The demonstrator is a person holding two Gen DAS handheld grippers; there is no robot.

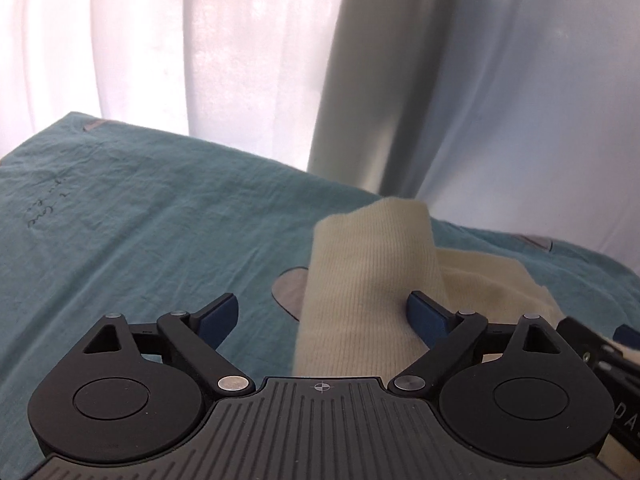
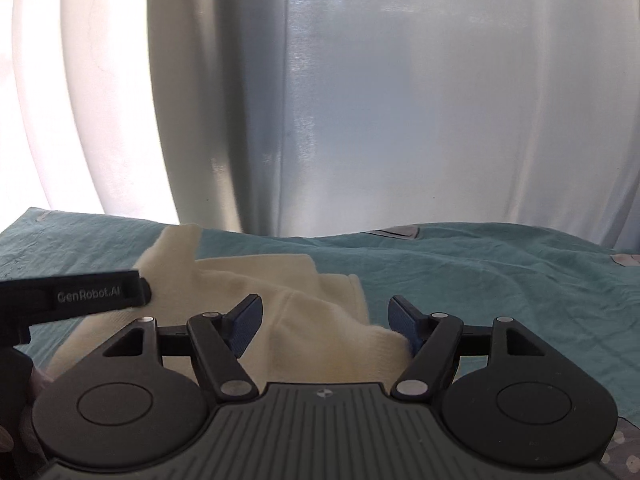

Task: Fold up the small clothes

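Note:
A cream ribbed knit garment (image 1: 368, 272) lies on a teal cloth (image 1: 120, 220); one fold of it stands up in a hump. My left gripper (image 1: 323, 298) is open wide, its blue pads on either side of that hump, and the left pad stands well away from the knit. In the right wrist view the same garment (image 2: 280, 276) lies rumpled and partly folded. My right gripper (image 2: 325, 300) is open over its near corner, with the knit between the pads and not pinched. The left gripper's black body (image 2: 80, 294) shows at the left of that view.
White and grey curtains (image 2: 400, 100) hang just behind the far edge of the teal cloth (image 2: 480, 280). A grey patch (image 1: 290, 286) lies beside the garment, and there is handwriting (image 1: 44, 204) on the cloth at the left. Part of the right gripper (image 1: 600, 352) shows at the right edge.

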